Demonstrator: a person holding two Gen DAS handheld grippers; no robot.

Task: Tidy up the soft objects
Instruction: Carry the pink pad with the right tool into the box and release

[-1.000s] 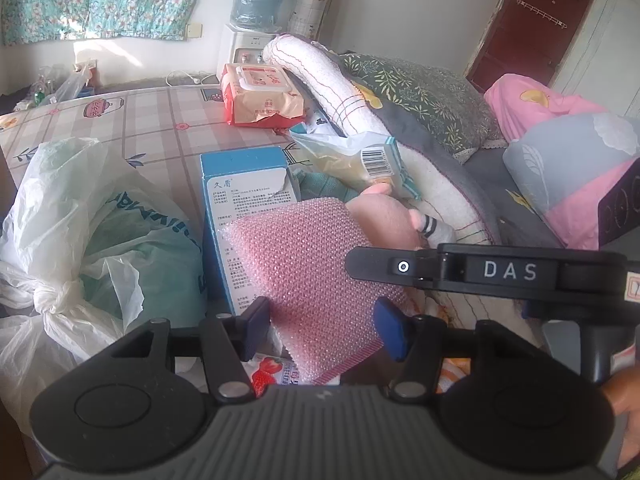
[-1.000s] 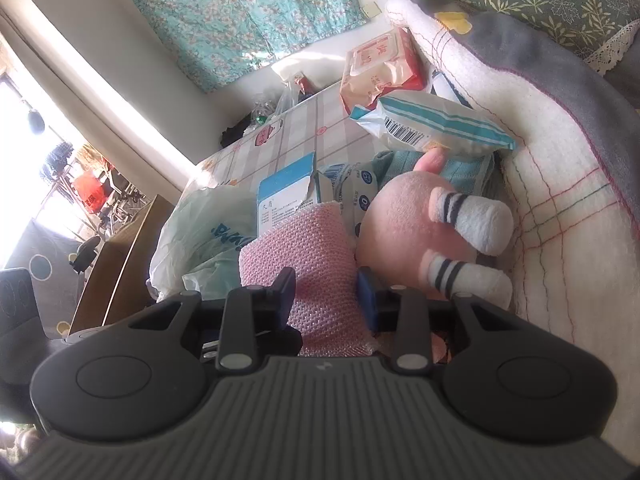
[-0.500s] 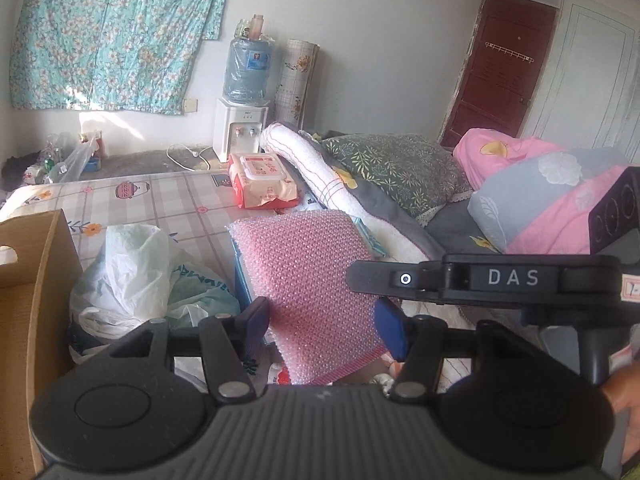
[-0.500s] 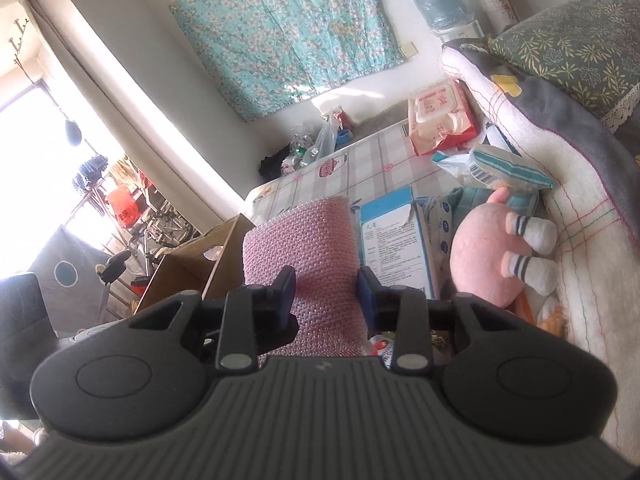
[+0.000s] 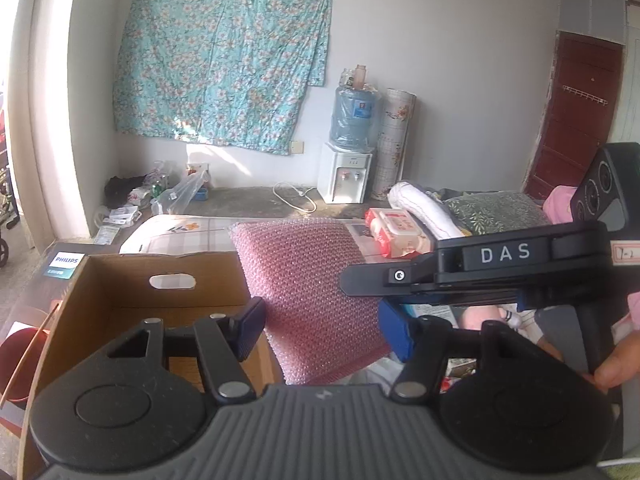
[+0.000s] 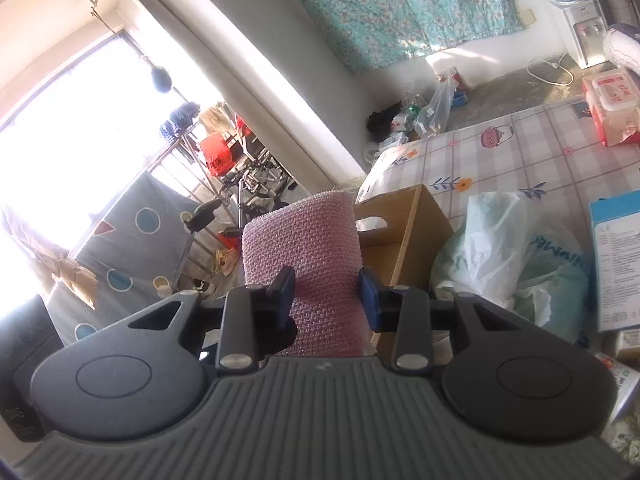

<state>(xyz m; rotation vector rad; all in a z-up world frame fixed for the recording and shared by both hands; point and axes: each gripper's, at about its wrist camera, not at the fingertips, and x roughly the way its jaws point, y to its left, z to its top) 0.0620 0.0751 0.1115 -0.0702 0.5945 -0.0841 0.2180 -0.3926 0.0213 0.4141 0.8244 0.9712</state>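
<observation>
A pink bubble-wrap pad [image 5: 308,280] hangs in the air, gripped from both sides. My left gripper [image 5: 322,332] has its blue pads on the pad's lower edges, and its jaws are opening slightly with the wrap between them. My right gripper [image 6: 326,296] pinches the same wrap [image 6: 304,240], which curls upward between its pads; these jaws are also easing open. An open cardboard box [image 5: 160,276] stands just left of and below the wrap, and in the right wrist view the box [image 6: 404,216] lies right behind the wrap. A pink plush toy [image 5: 484,316] peeks out low on the right.
A checked bed sheet [image 6: 520,152] carries a white plastic bag [image 6: 500,248], a blue carton [image 6: 616,264] and a red wipes pack [image 5: 400,232]. Rolled bedding [image 5: 424,212] lies behind. The black DAS-marked handle [image 5: 504,256] crosses the left view. A person's fingers [image 5: 616,364] show at right.
Both grippers have risen and swung left with the pink bubble wrap, away from the plush toy and the blue carton. The cardboard box has come into view beside the wrap.
</observation>
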